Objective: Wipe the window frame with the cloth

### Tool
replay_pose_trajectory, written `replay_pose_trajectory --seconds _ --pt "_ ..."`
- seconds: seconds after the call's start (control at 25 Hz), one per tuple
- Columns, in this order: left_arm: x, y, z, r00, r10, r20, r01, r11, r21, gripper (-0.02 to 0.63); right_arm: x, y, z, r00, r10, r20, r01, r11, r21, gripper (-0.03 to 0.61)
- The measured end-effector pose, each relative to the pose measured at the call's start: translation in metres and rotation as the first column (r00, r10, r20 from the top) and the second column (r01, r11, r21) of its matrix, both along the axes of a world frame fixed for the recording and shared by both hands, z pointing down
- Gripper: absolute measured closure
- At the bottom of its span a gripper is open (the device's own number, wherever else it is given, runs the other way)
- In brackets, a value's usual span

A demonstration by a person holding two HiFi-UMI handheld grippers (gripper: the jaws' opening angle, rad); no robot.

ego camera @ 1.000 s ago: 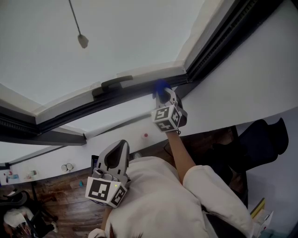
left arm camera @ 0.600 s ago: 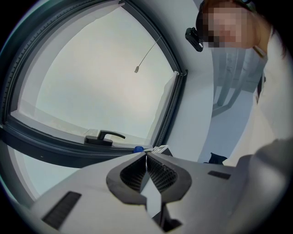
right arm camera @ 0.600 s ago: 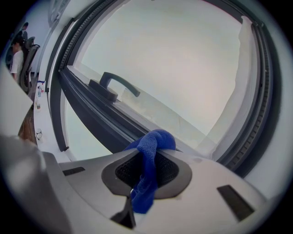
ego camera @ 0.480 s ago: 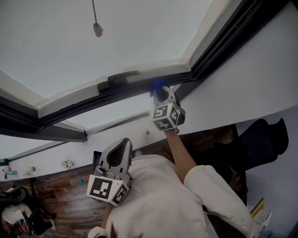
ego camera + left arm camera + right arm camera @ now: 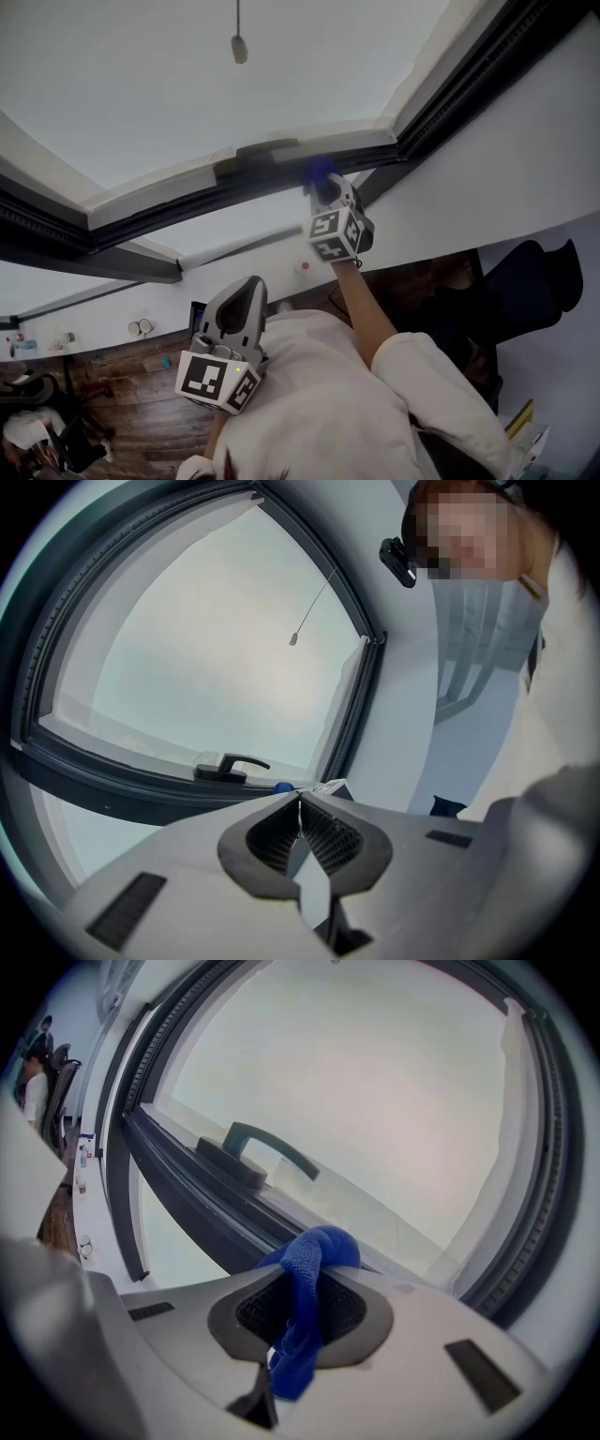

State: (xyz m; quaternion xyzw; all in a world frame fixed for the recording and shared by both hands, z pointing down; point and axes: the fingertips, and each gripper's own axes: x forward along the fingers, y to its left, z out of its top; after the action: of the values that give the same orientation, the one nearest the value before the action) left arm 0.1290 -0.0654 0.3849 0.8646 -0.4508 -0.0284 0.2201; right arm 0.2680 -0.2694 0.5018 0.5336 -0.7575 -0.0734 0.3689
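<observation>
My right gripper (image 5: pixel 324 185) is raised to the window frame (image 5: pixel 187 202), shut on a blue cloth (image 5: pixel 322 172). In the right gripper view the blue cloth (image 5: pixel 307 1283) bulges out between the jaws of the right gripper (image 5: pixel 314 1260) and hangs down behind them, its tip at the dark lower frame rail (image 5: pixel 202 1208) just right of the window handle (image 5: pixel 253 1152). The handle (image 5: pixel 266 150) sits left of the cloth in the head view. My left gripper (image 5: pixel 246 292) is held low by the person's chest, away from the frame. The left gripper (image 5: pixel 300 803) has its jaws together with nothing between them.
A pull cord with a small knob (image 5: pixel 239 47) hangs in front of the pane. A white wall (image 5: pixel 487 178) runs right of the frame. Below lie a wooden floor (image 5: pixel 122 394), a dark chair (image 5: pixel 520 281) and small items along the wall's foot (image 5: pixel 139 328).
The right gripper with the cloth stays pressed to the frame near the handle while the view drifts, so the handle and cord slide right. The left gripper holds its place.
</observation>
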Motion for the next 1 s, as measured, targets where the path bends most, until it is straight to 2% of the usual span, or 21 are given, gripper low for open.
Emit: replay_pose_trajectory --seconds 0.28,0.44,0.56,0.68,0.84,1.0 --pt "-0.023 -0.001 -0.002 1.000 -0.011 -0.007 0.011 1.000 -0.010 0.603 -0.012 0.005 0.002 1.000 0.013 0.008 -0.013 1.000 -0.012 0.532" --pt "-0.082 -0.017 -0.008 0.989 -0.147 -0.002 0.147 0.989 0.007 0.603 -0.013 -0.001 -0.001 0.999 0.034 0.015 -0.034 0.999 -0.015 0.532" --pt "-0.131 -0.020 -0.010 0.966 -0.257 0.024 0.257 0.966 0.015 0.603 -0.015 0.000 -0.002 0.998 0.055 0.022 -0.055 0.998 -0.019 0.532" --pt "-0.164 -0.016 -0.012 0.943 -0.331 0.041 0.331 0.943 0.016 0.603 -0.024 0.002 -0.001 0.998 0.055 0.026 -0.054 0.998 -0.023 0.532" --pt "-0.182 -0.014 -0.012 0.932 -0.360 0.043 0.360 0.933 0.010 0.603 -0.037 0.004 -0.001 0.999 0.039 0.033 -0.038 0.999 -0.021 0.532" --pt "-0.179 -0.011 -0.009 0.940 -0.339 0.031 0.339 0.941 0.001 0.603 -0.047 0.008 -0.001 0.999 0.023 0.041 -0.022 0.999 -0.023 0.532"
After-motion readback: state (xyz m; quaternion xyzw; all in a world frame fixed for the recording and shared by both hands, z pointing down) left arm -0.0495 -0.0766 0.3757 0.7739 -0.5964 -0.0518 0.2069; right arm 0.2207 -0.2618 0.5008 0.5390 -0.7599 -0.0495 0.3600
